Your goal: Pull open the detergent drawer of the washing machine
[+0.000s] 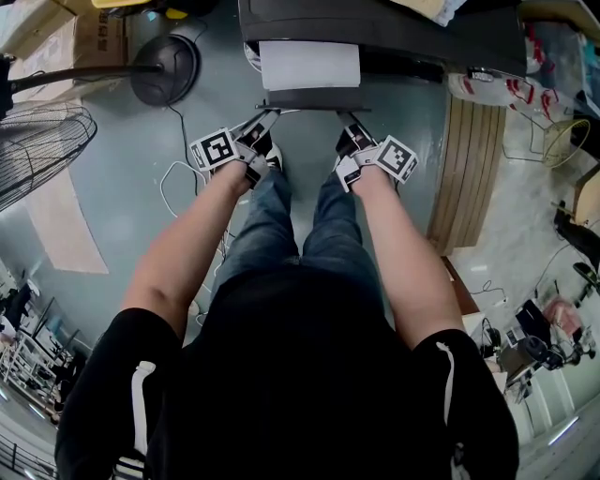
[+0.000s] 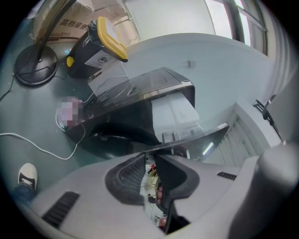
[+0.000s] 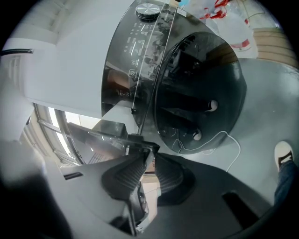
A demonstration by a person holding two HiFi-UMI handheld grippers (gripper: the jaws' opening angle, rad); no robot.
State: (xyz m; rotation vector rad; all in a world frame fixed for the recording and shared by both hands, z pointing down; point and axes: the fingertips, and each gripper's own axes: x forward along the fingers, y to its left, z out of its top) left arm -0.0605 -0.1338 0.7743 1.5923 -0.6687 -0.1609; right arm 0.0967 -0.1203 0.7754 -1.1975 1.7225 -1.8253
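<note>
The washing machine [image 1: 394, 28] stands at the top of the head view, and its white detergent drawer [image 1: 309, 66] sticks out toward me. The drawer's dark glossy front panel [image 1: 309, 98] spans between both grippers. My left gripper [image 1: 265, 117] pinches the panel's left end, my right gripper [image 1: 347, 120] its right end. In the left gripper view the jaws [image 2: 150, 154] close on the panel's thin edge [image 2: 205, 137], with the white tray [image 2: 173, 112] behind it. The right gripper view shows the jaws [image 3: 148, 151] clamped on the same panel [image 3: 98, 135], beside the round dark door [image 3: 201, 88].
A floor fan's round base [image 1: 164, 67] and wire cage [image 1: 37, 150] stand at the left, near cardboard boxes [image 1: 66, 37]. A white cable [image 1: 178, 183] lies on the grey floor. Wooden slats [image 1: 469, 169] lie at the right. A black and yellow appliance [image 2: 93, 44] sits behind the machine.
</note>
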